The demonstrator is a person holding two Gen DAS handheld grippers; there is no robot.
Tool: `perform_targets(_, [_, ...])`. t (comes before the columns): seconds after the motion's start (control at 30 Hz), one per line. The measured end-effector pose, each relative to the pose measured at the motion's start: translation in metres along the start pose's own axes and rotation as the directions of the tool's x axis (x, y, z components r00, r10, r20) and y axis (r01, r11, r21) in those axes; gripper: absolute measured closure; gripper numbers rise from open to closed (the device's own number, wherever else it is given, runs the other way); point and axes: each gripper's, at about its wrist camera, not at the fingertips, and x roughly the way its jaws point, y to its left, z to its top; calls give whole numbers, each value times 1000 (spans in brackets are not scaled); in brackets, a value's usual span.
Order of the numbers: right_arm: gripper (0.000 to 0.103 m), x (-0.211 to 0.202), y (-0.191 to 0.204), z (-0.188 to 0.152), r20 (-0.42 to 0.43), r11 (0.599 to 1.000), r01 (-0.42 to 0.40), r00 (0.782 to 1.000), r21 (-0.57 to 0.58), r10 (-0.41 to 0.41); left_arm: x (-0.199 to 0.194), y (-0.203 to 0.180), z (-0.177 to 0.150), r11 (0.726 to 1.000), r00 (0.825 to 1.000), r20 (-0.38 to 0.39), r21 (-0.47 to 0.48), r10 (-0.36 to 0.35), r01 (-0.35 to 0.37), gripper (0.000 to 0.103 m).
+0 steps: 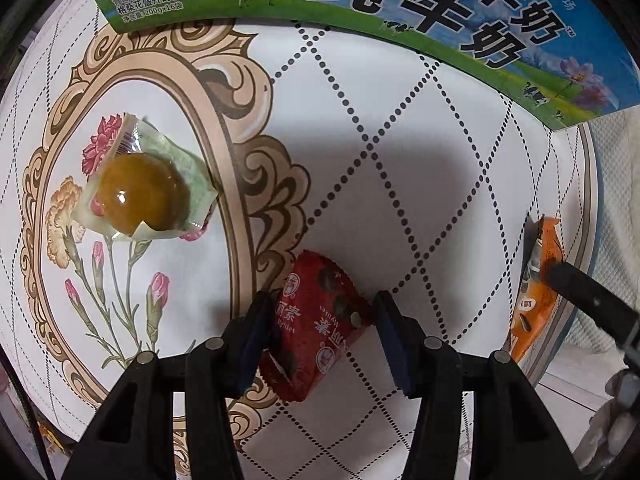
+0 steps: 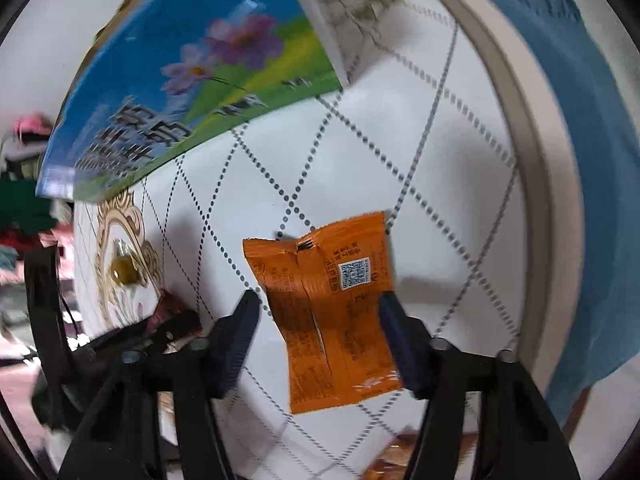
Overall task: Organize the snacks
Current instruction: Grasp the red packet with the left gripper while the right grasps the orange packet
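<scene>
Snack sorting: left tool (image 1: 320,332) spread astride red packet (image 1: 320,324); right tool (image 2: 316,336) spread astride orange packet (image 2: 328,312), neither clamped, both poised for pickup off worktop (image 1: 400,168).

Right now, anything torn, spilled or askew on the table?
Nothing spilled. The orange packet looks crumpled and lies skewed near the table rim. The red packet and the jelly look intact.

A lived-in home: a round table (image 1: 400,184) with floral quilted-print cover, a milk carton box (image 1: 400,12), and clothes clutter (image 2: 28,184) behind.
</scene>
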Motion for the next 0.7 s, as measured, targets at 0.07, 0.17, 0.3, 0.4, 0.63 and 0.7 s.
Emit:
perform_targets(0.07, [24,-3,5,-3,11,996,67,998,-58,-66,-1,0,8,1000,1000,0,3,2,-2,53])
perform_targets(0.17, [24,11,10,-4,-27,991,78,996,-110,-81,8,1,24,1000,1000,4,14,13,-13,53])
perform_targets(0.3, [25,31,-3,-5,-63,996,49,997,-80,-54,15,-8,28,999,1000,6,24,23,-23,53])
perform_targets(0.4, [31,35,-5,-7,-34,995,74,997,-62,-76,18,-14,30,999,1000,5,26,26,-26,53])
perform_targets(0.63, [45,19,-1,-25,29,994,75,997,-78,-72,9,-25,23,999,999,44,32,22,-24,58])
perform_targets(0.7, [45,9,0,-28,37,997,40,999,-68,-38,4,-29,22,999,999,48,41,5,-7,66])
